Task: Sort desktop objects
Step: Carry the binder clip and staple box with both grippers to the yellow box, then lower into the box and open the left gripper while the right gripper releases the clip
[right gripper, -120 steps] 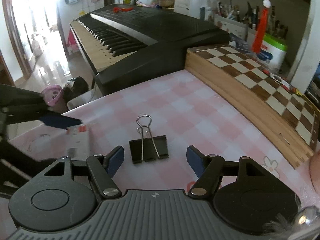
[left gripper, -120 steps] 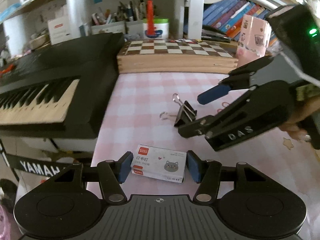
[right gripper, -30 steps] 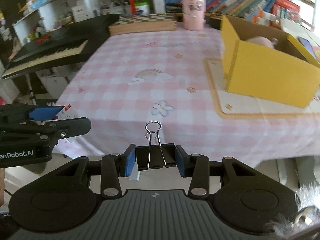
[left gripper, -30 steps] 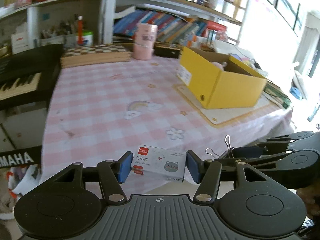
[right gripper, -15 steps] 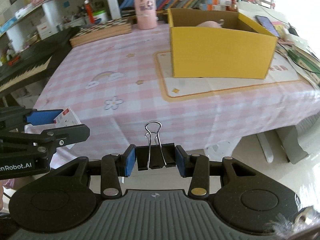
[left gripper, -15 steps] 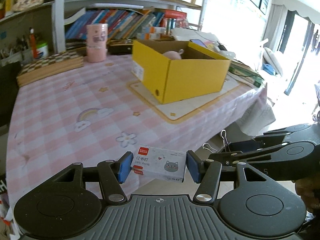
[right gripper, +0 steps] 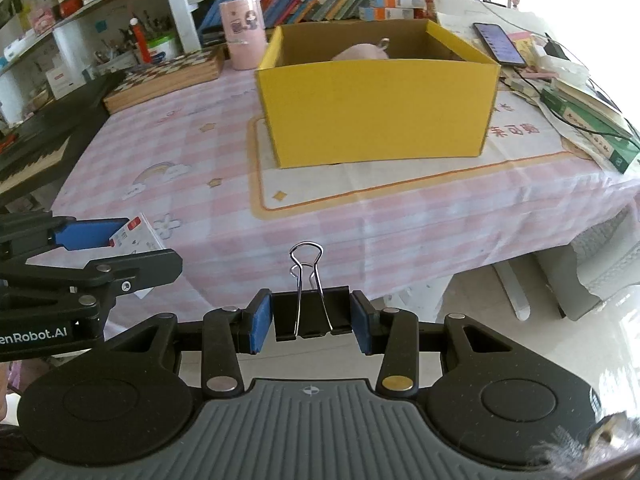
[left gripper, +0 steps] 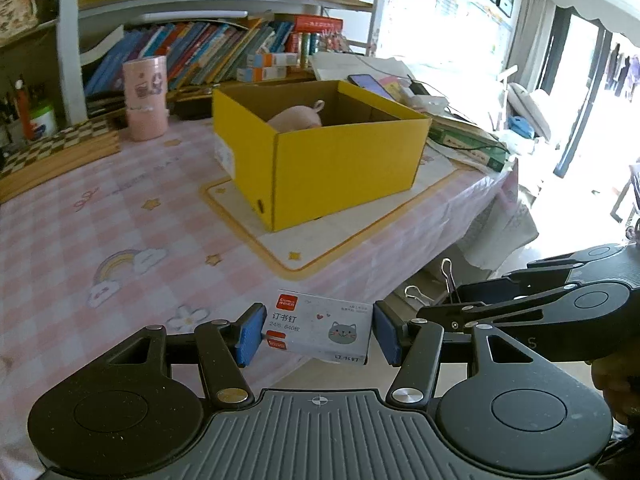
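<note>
Right wrist: binder clip (right gripper: 311, 312) between jaws.

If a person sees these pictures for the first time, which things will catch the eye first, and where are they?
The bright yellow box dominates, standing open on a pale mat on the pink checked tablecloth, with something pink inside. Nearer the cameras, the left gripper is shut on a small white staples box with a cat drawing, and the right gripper is shut on a black binder clip, both held at the table's near edge.
</note>
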`<state>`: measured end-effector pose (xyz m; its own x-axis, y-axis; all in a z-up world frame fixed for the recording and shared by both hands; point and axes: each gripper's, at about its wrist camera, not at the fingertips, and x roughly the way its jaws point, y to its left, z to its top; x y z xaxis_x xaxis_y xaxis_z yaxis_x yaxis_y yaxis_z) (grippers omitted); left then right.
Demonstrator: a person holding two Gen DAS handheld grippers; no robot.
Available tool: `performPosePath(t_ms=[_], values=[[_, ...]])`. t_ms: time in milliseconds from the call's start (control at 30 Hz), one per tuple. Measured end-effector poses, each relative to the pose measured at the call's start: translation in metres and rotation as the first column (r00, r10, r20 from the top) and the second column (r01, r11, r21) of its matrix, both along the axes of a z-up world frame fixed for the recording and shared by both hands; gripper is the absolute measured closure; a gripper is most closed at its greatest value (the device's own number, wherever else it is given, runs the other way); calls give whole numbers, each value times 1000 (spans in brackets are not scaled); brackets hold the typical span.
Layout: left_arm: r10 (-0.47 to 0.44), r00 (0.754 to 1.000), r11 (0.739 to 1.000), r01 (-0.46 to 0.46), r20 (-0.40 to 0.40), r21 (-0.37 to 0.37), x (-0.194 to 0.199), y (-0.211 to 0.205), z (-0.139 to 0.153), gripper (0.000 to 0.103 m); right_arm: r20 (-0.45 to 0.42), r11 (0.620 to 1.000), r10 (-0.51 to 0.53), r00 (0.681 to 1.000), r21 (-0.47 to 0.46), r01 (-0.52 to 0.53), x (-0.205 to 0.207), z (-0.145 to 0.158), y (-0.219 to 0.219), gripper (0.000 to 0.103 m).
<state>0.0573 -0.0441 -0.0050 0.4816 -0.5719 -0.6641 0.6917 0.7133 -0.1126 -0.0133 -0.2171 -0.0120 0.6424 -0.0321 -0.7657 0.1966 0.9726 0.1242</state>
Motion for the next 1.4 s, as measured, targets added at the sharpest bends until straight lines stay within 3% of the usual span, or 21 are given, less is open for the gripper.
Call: performPosePath(t_ms=[633, 900, 1133, 1400], values=[[-1, 999, 1000, 1, 36, 0, 25, -77, 6, 46, 12, 1000, 8, 1000, -2, -8, 29, 4, -83, 64], [51, 991, 998, -47, 124, -35, 38, -100, 30, 46, 105, 999, 35, 994, -22, -33, 50, 28, -116, 64], [110, 968, 991, -89, 224, -104, 53, -119, 52, 46, 219, 996, 83, 972, -62, -71, 77, 61, -150, 64], [175, 946, 984, -162, 273, -69, 100, -152, 53, 46, 250, 970, 207, 946, -176, -166, 137, 75, -177, 64]])
